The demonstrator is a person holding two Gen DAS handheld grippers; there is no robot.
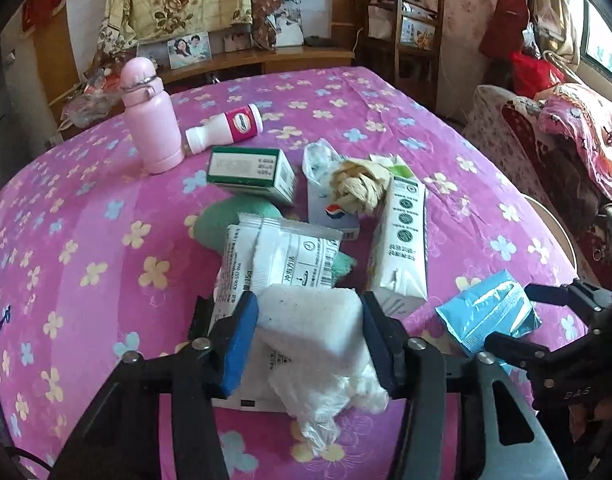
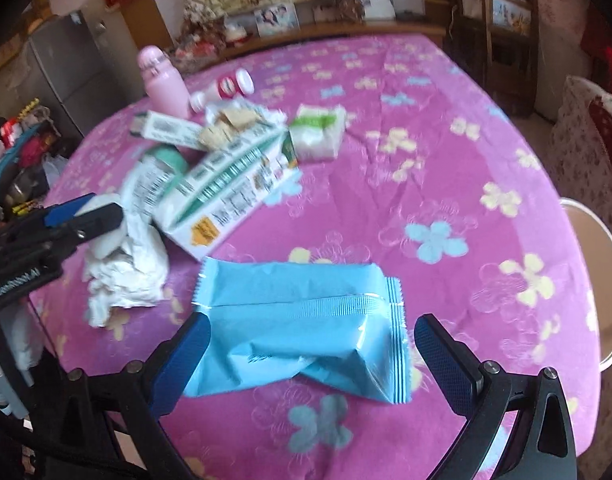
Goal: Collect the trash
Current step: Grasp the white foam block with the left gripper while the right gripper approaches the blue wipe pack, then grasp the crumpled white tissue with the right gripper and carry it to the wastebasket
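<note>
Left gripper point(image 1: 310, 336) pinches white foam block point(image 1: 310, 320): light, squashy. Right gripper point(image 2: 310, 364) gapes around blue wrapper point(image 2: 302, 332): crinkly, slippery; grab mid-body.

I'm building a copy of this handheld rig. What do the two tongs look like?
Both tongs, left and right, have black angular frames with silver bolts at the pivots and flat blue textured pads on the fingers. The left body carries small white lettering, too blurred to read. A dark cable runs beside it.
</note>
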